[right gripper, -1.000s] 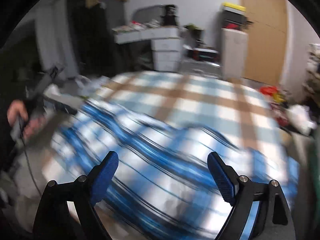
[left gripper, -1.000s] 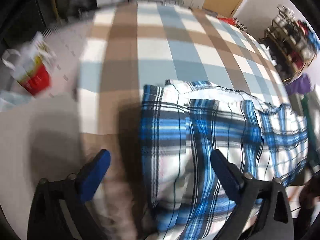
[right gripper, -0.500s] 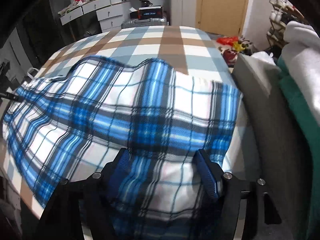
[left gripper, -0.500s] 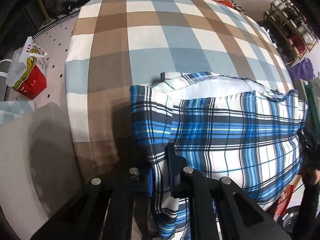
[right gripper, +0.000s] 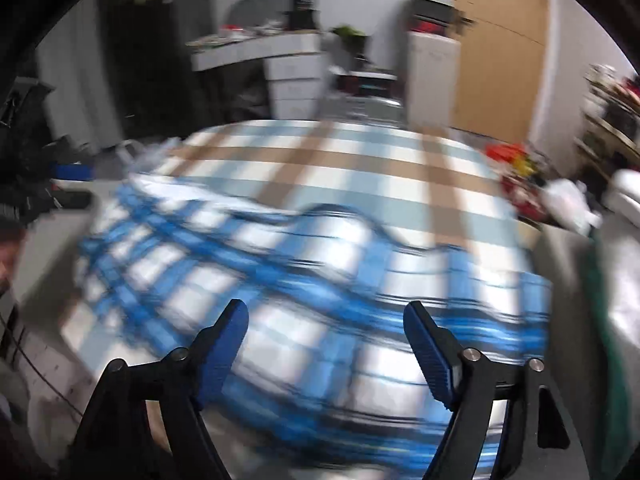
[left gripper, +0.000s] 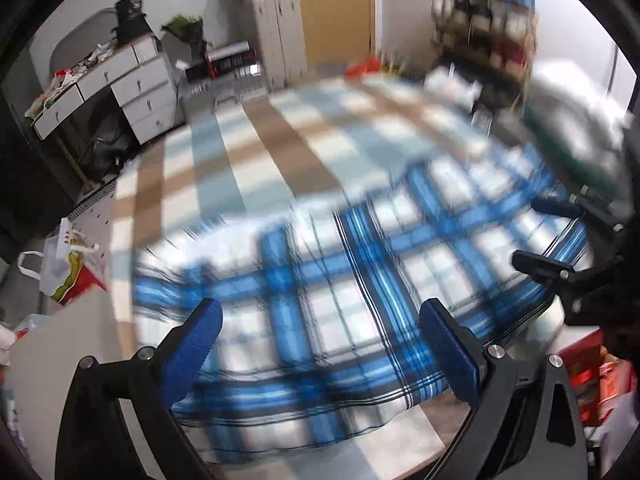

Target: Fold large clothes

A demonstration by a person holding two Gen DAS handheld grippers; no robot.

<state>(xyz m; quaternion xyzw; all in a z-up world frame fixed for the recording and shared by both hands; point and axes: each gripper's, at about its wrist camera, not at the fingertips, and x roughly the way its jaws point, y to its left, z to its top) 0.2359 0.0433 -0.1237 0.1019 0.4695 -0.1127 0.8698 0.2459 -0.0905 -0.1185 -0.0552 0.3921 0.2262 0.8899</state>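
Blue plaid shirt [left gripper: 352,292], blurred, spread flat on near part of checked bed [left gripper: 256,152]. Left gripper [left gripper: 320,340] wide, holding nothing. Right gripper [right gripper: 324,344] wide, holding nothing.

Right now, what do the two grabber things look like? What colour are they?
Both look the same. The left gripper has a black frame with silver screws, and its two fingers wear ridged blue pads. The right gripper is a twin: black arms, round silver bolts, and ribbed blue fingers. No sleeves or markings show clearly.
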